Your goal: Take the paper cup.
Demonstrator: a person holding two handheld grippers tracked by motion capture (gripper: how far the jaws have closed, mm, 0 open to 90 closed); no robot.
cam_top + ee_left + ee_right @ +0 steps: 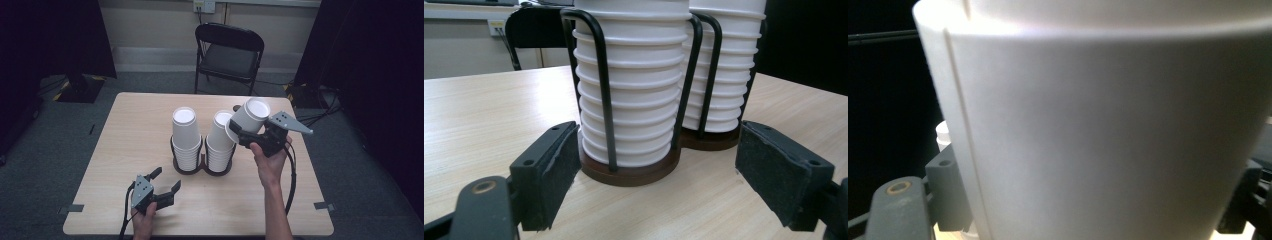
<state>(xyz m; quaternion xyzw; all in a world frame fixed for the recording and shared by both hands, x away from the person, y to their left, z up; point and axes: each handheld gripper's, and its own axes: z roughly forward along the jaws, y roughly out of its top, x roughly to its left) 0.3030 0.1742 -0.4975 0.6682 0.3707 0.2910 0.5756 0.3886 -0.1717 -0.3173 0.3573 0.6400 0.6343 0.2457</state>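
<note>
**Pale wooden surface, two cup stacks, one cup lifted**

Nearest you, your left tool (159, 186) rests wide open on the surface (125, 130). Farther off, your right tool (250, 134) clamps a paper cup (248, 118) (light, crushable) above the racked stacks (204, 145); grip its wall gently.

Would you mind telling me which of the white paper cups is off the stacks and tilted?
The cup held in the right tool, leaning above the right stack; the others sit nested upright in the holder.
</note>
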